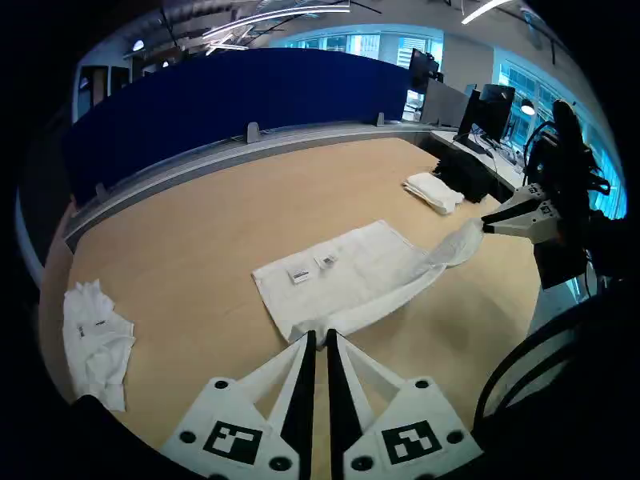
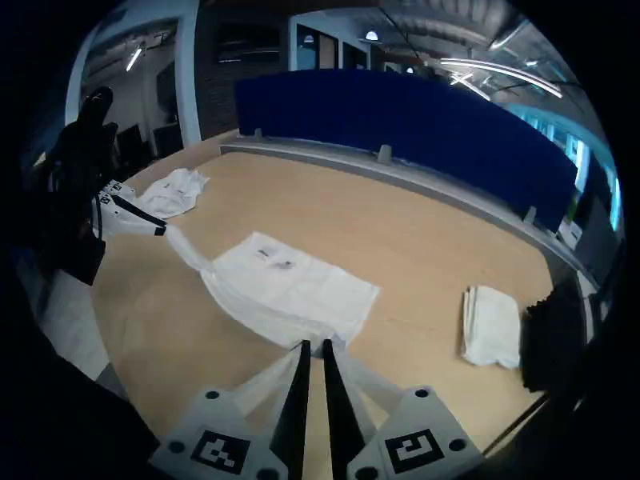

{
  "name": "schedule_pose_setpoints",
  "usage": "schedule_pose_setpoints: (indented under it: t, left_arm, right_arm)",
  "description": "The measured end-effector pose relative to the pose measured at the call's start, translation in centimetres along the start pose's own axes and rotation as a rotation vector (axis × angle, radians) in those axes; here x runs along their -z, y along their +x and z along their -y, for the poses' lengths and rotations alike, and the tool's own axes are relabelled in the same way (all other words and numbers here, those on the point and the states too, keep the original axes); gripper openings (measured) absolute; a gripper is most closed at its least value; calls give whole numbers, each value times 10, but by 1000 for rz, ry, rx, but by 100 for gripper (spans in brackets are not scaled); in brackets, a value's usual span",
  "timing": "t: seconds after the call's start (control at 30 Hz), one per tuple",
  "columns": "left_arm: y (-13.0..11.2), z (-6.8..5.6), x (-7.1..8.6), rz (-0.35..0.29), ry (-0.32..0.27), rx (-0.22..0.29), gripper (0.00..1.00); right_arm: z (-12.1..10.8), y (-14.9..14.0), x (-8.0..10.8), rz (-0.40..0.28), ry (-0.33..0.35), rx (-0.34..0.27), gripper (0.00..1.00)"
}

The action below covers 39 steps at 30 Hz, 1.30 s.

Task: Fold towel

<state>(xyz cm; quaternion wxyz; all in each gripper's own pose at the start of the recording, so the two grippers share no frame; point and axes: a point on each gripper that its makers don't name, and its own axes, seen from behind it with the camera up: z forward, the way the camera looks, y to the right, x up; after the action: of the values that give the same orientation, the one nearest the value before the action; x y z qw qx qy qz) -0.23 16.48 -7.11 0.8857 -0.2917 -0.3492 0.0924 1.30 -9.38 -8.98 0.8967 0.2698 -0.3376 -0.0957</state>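
White towel (image 1: 352, 272) lies spread on the tabletop (image 1: 200, 232); the left gripper (image 1: 320, 346) and right gripper (image 1: 485, 224) each have jaws pinched shut on a near corner (the right one lifted). The fold is only starting, I judge: next, carry both corners evenly to the far edge. Its long axis runs gripper to gripper.

I am working in an open-plan office. A long pale wooden counter (image 1: 200, 240) stretches out in front of me, backed by a dark blue desk partition (image 1: 240, 104) that stands on a grey rail. Dark computer monitors (image 1: 490, 108) stand on the neighbouring desk. Strip lights (image 1: 280, 14) hang from an exposed ceiling, and tall windows (image 1: 360, 44) line the far wall.
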Motion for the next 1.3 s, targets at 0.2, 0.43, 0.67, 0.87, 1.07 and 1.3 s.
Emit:
schedule_pose_setpoints:
  t: [0.2, 0.43, 0.67, 0.87, 1.07, 1.3]
  left_arm:
    - [12, 16, -22, 14, 22, 15, 10]
    - [11, 35, -60, 53, 37, 27, 10]
    - [3, 48, -97, 100, 29, 39, 10]
    - [-4, 54, -112, 116, 24, 40, 10]
    - [-12, 61, -125, 142, 46, 22, 10]
    - [-14, 70, -137, 152, 72, -17, 13]
  right_arm:
    - [-16, 15, -26, 5, -8, 6, 12]
    - [-37, 17, -71, 44, -15, -12, 12]
    - [-50, 7, -107, 93, -14, -40, 12]
    - [-55, -1, -123, 118, -17, -56, 12]
    - [-61, -3, -137, 129, -27, -66, 12]
    - [-65, -3, -149, 141, -40, -57, 14]
